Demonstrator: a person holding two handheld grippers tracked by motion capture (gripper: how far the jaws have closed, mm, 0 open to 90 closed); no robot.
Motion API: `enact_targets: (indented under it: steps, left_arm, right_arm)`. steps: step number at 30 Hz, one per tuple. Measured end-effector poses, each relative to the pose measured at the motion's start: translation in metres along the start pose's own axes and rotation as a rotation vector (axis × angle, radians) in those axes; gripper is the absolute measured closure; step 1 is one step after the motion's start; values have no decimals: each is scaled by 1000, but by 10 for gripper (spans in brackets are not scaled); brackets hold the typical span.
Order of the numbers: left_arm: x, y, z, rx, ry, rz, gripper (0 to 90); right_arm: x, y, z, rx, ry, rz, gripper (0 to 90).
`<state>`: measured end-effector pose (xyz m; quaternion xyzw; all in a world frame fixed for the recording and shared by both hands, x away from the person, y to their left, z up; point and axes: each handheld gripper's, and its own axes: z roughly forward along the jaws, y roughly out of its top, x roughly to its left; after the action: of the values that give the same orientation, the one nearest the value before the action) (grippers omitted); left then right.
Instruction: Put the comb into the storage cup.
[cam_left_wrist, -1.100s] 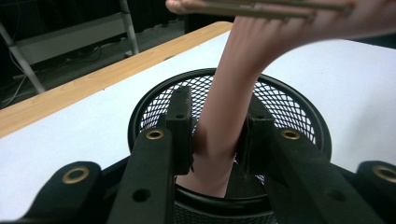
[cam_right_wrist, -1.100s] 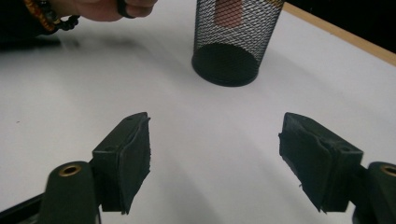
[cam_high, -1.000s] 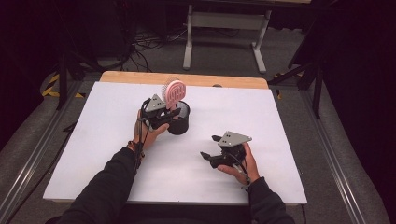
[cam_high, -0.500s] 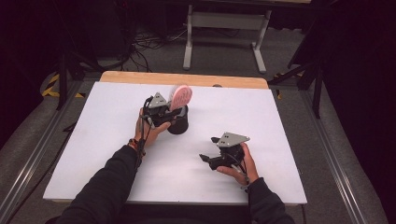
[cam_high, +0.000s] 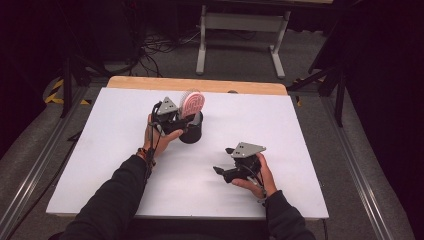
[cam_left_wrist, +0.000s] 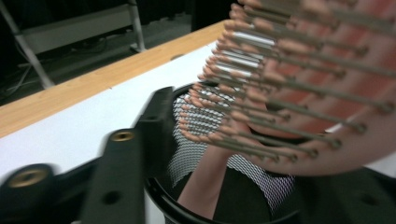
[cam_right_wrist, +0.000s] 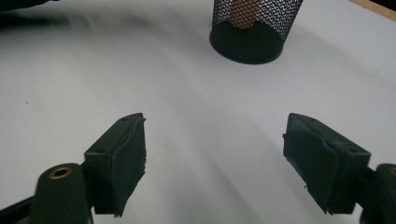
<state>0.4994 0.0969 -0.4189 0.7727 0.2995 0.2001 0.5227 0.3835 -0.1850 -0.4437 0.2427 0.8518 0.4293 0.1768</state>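
Lowering pink bristled hairbrush (cam_high: 192, 103) handle-first into black mesh cup (cam_high: 191, 131).
Left gripper (cam_high: 176, 120) jaws gripping brush, handle pointing down inside cup; right gripper (cam_high: 223, 172) idling wide on white counter (cam_high: 310, 150), farther off.

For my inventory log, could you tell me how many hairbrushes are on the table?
1: a pink hairbrush standing handle-down in the black mesh cup, beside the left gripper.
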Motion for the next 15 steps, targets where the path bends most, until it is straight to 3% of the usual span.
enact_targets:
  steps: [3, 6, 15]
  left_arm:
    - [-2, 4, 0, -12, 1, 10, 463]
    - [-4, 10, -1, -21, 30, 16, 332]
    - [-9, 23, -8, -72, -5, 60, 185]
  right_arm:
    - [0, 0, 0, 3, 2, 1, 219]
    - [0, 0, 0, 7, 0, 1, 218]
    - [-2, -1, -2, 8, -2, 3, 217]
